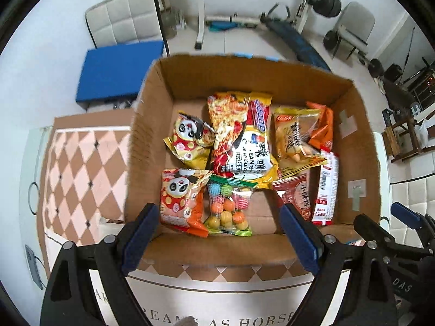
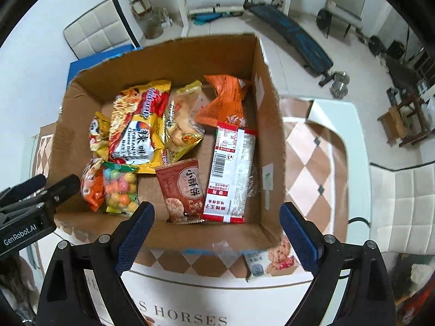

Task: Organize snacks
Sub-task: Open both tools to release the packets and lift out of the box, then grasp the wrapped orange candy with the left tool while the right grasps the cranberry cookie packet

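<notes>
An open cardboard box (image 1: 244,78) (image 2: 174,59) on the table holds several snack packs. Among them are a bag of coloured candy balls (image 1: 229,209) (image 2: 121,190), two panda packets (image 1: 179,195), a yellow noodle bag (image 1: 242,138) (image 2: 141,125), a brown-red biscuit packet (image 2: 182,187) and a long red-and-white pack (image 2: 231,171). My left gripper (image 1: 219,209) (image 2: 53,182) hangs open over the box's near left side, with nothing between its fingers. Beside it, my right gripper (image 2: 217,207) (image 1: 383,217) is open and empty over the near right side. One more snack pack (image 2: 269,263) lies outside the box, by its front wall.
The box stands on a checked tablecloth (image 1: 81,163) (image 2: 312,163). Beyond it are a blue mat (image 1: 119,70), a white padded chair (image 1: 125,19), a weight bench (image 2: 293,35) and barbells. Another white chair (image 2: 402,203) stands at the right.
</notes>
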A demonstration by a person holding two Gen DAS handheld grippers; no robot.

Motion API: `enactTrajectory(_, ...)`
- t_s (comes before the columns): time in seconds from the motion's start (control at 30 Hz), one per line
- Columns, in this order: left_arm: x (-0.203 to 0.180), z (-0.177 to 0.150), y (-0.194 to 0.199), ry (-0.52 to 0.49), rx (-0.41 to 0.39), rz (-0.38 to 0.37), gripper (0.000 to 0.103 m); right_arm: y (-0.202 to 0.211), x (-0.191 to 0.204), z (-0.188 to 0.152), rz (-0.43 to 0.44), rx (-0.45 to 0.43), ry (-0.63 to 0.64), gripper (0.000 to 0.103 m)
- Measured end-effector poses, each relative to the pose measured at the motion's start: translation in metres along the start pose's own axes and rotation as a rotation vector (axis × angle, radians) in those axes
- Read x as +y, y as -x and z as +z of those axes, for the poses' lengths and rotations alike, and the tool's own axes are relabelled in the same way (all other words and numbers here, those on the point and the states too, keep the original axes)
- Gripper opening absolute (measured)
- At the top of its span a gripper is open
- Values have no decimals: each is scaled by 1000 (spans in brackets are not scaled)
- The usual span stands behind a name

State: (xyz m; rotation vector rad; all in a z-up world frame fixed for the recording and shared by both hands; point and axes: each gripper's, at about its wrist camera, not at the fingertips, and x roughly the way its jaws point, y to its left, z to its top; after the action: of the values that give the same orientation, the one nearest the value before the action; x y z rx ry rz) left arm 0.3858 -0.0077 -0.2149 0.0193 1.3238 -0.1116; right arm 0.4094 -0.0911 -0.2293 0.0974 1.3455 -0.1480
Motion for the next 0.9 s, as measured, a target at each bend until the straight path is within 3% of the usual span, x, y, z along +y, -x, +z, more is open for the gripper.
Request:
enactTrajectory(0.27,-2,-30,61,10,-136,-14,91,68,5,-32,-22,-131,37,95)
enactTrajectory(0.63,-6,-68,124,1,-258,-13,91,123,10,-72,51,-201,17,95)
enactTrajectory(0.77,-6,-82,129,23,-260,-31,91,128,1,-85,99,-195,-13,97)
enactTrajectory(0.83,-5,-88,120,33,-223,-53,103,119,-16,-91,130,-177,-74,98)
enactTrajectory(0.9,-4,-94,102,50,-181,-63,103,102,-36,-95,131,-137,-145,98)
